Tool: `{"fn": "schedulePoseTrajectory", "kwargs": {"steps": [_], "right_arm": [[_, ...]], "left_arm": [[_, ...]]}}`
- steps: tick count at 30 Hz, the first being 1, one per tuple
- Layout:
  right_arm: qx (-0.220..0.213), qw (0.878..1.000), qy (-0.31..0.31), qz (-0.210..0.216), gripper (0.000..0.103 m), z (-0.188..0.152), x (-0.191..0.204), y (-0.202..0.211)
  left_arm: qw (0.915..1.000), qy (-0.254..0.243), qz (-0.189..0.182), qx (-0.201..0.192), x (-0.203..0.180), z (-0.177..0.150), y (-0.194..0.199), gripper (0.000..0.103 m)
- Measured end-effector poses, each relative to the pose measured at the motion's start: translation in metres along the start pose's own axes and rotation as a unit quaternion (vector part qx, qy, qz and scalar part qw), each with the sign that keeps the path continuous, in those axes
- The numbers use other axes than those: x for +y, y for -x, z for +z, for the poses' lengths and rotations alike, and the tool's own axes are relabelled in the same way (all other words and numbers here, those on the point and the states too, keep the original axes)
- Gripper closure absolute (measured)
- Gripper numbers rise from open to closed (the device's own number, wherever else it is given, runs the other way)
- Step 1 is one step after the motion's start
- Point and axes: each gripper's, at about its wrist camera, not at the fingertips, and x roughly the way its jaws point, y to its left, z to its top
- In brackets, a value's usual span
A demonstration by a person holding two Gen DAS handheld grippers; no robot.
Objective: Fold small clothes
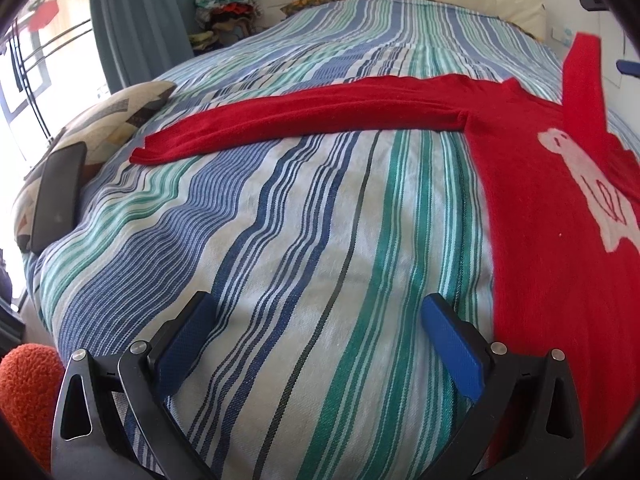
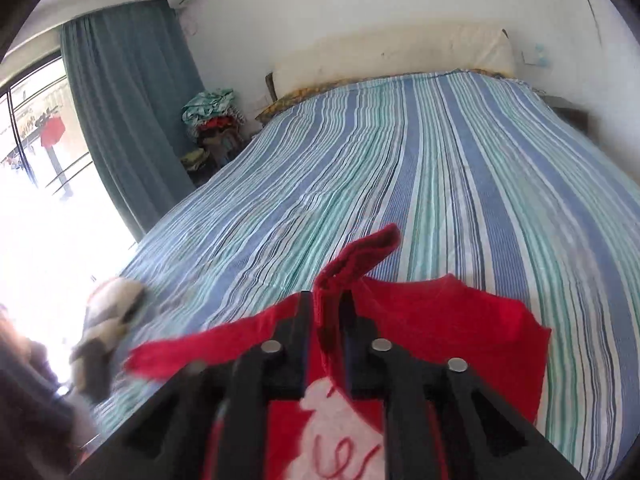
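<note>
The left gripper is hovering with jaws wide apart over bare striped bedspread, nothing between them. The right gripper is pinching one sleeve of the single red knitted sweater (white figure on front), lifted above the bed; the other sleeve is lying flat.

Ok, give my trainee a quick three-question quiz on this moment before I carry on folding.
1. True or false: the left gripper holds cloth.
2. The right gripper pinches one sleeve of the red sweater. The other sleeve: A flat on the striped bedspread, B hanging off the bed?
3. What dark object rests on the patterned cushion?
Key: 1 false, open and empty; 2 A; 3 apparently a phone.
</note>
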Motion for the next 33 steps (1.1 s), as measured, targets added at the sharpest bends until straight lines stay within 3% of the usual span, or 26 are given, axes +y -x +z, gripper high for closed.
{"fn": "schedulePoseTrajectory", "kwargs": {"steps": [1, 4, 8, 10, 14, 17, 20, 24, 26, 27, 29, 33], "right_arm": [[0.033, 0.999, -0.015, 0.005, 0.006, -0.011, 0.003, -0.023], [0.075, 0.994, -0.062, 0.043, 0.007, -0.053, 0.001, -0.051], [0.093, 0.994, -0.029, 0.054, 0.007, -0.087, -0.011, -0.045], [0.079, 0.997, 0.000, 0.023, 0.007, -0.096, -0.033, -0.023], [0.059, 0.992, 0.050, -0.095, 0.007, -0.119, -0.095, 0.027], [0.109, 0.977, 0.106, -0.152, 0.007, -0.143, -0.127, 0.031], [0.131, 0.963, 0.149, -0.183, 0.007, -0.153, -0.140, 0.018], [0.112, 0.943, 0.172, -0.264, 0.010, -0.141, -0.146, -0.010], [0.094, 0.918, 0.175, -0.342, 0.017, -0.134, -0.157, -0.018], [0.097, 0.914, 0.147, -0.366, 0.017, -0.133, -0.172, -0.018], [0.109, 0.928, 0.056, -0.352, 0.015, -0.134, -0.203, -0.009], [0.108, 0.933, 0.060, -0.337, 0.014, -0.134, -0.205, -0.004]], "left_arm": [[1.0000, 0.000, -0.001, 0.000, 0.000, 0.000, 0.000, 0.001], [1.0000, 0.000, 0.000, -0.002, 0.000, -0.001, 0.000, 0.001], [1.0000, -0.002, 0.004, -0.003, -0.002, -0.001, 0.000, 0.001], [1.0000, -0.001, 0.004, -0.002, -0.003, 0.000, 0.000, 0.000], [1.0000, 0.000, 0.008, -0.003, -0.005, 0.000, -0.001, 0.000], [0.9999, -0.001, 0.012, -0.006, -0.005, 0.000, -0.002, 0.001], [0.9999, -0.001, 0.014, -0.007, -0.006, -0.001, -0.001, 0.001], [0.9998, -0.005, 0.018, -0.011, -0.006, -0.002, 0.000, 0.001], [0.9997, -0.007, 0.018, -0.012, -0.006, -0.003, 0.001, 0.001], [0.9997, -0.007, 0.018, -0.012, -0.006, -0.003, 0.001, 0.001], [0.9997, -0.007, 0.018, -0.013, -0.006, -0.004, 0.001, 0.001], [0.9997, -0.008, 0.019, -0.013, -0.006, -0.004, 0.001, 0.001]]}}
